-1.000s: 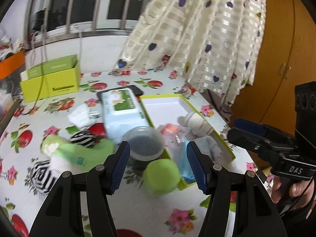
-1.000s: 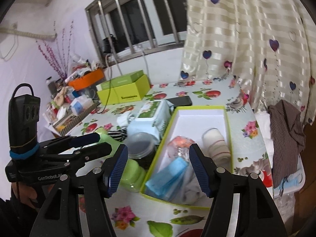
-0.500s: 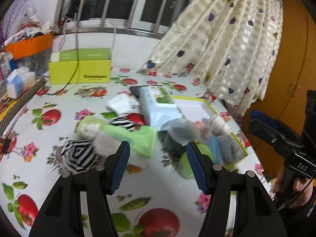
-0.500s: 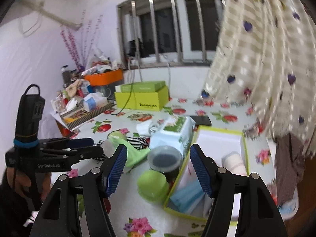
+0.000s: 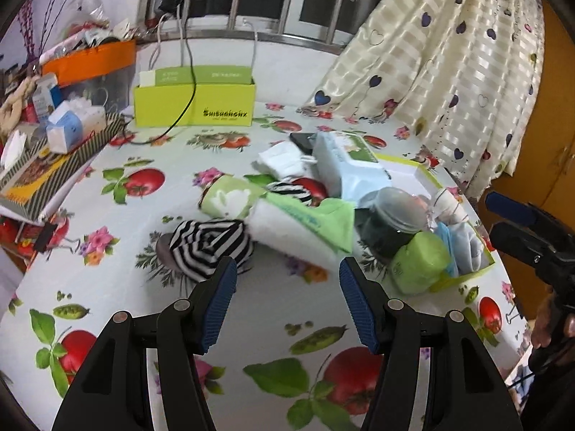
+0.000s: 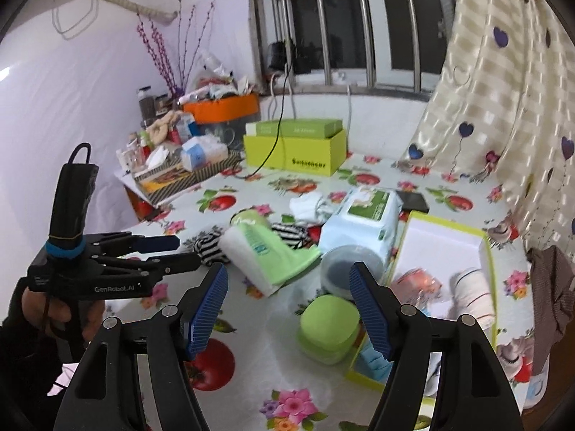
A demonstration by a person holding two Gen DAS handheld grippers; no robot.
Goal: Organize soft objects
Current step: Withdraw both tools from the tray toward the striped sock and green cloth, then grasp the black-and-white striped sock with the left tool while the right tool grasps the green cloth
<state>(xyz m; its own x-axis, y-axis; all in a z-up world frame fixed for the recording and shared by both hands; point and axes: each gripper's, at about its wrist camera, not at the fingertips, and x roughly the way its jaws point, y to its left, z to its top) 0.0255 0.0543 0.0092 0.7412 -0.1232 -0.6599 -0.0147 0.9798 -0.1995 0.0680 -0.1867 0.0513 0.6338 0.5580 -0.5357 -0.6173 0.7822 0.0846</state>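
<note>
Left gripper: jaws spread, empty
Right gripper: just widened, empty
Risk: snagging green cloth — dragging striped sock along

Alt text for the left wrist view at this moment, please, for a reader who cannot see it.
The open left gripper, nothing between its fingers, hovers over a fruit-print tablecloth facing a black-and-white striped cloth and a green-and-white cloth. Right of them stand a wipes pack, a lidded jar and a partly filled green box; the right gripper shows at the right edge.
</note>
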